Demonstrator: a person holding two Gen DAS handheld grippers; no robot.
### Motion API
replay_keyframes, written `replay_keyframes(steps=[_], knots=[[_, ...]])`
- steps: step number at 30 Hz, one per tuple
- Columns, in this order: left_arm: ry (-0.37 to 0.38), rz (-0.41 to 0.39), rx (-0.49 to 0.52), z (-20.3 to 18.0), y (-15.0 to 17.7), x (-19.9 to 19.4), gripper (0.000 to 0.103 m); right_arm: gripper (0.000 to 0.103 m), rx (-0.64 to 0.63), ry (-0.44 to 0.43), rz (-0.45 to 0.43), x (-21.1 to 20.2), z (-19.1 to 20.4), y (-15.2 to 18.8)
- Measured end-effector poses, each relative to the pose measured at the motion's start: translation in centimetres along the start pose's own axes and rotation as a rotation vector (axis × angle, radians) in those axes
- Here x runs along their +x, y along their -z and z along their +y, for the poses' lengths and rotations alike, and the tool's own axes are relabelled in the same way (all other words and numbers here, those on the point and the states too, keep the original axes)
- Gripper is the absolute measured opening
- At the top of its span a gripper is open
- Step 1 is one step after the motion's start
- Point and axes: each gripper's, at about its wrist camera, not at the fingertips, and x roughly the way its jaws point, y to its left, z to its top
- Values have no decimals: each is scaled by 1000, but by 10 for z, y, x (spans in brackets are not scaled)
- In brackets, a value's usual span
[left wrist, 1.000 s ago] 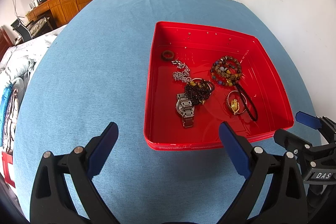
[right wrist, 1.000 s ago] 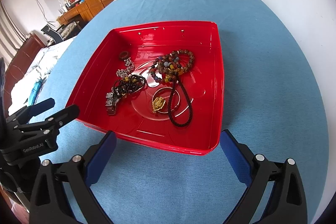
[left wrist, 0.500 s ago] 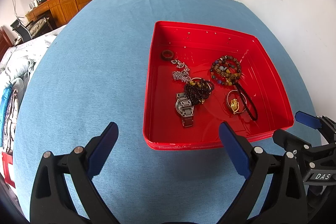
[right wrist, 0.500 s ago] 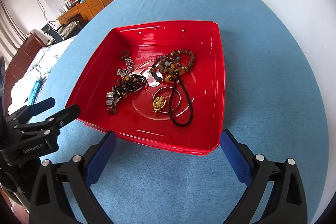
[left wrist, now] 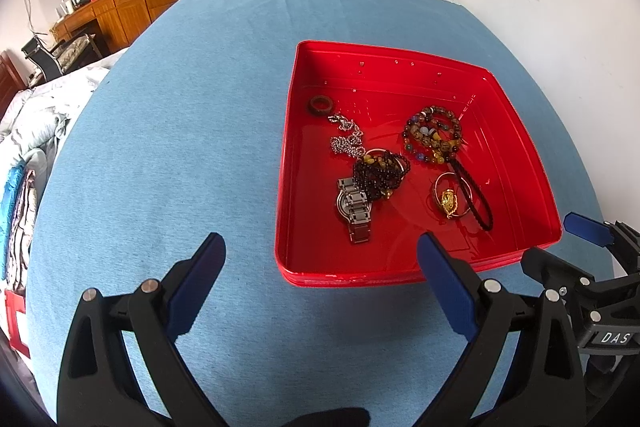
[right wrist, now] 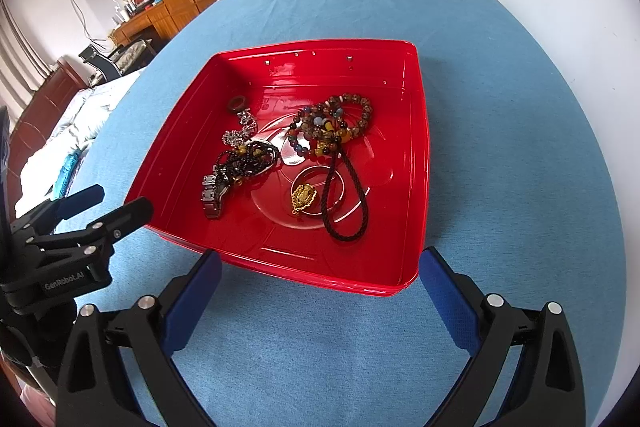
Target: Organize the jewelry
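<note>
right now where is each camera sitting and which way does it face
Left wrist: rides the left hand-held gripper, looking forward and down over the blue cloth-covered table at the square red plastic tray of jewelry ahead to its right; its own blue-padded fingers show, plus the right hand-held gripper at the right edge.
Right wrist: rides the right hand-held gripper, facing the tray nearly head-on; its own fingers show, and the left hand-held gripper at the left.
Shared: tray, silver metal watch, table.
</note>
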Motion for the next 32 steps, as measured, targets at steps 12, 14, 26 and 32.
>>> replay_keyframes(steps=[12, 14, 26, 32], knots=[[4, 10, 1, 0, -1, 1, 96, 99, -1, 0, 0, 0, 1, 0], [3, 11, 1, 0, -1, 2, 96, 99, -1, 0, 0, 0, 0, 0], [2, 10, 7, 0, -1, 0, 96, 99, -2, 2, 1, 0, 1, 1], [2, 11, 7, 0, -1, 0, 96, 99, -2, 2, 2, 0, 1, 1]])
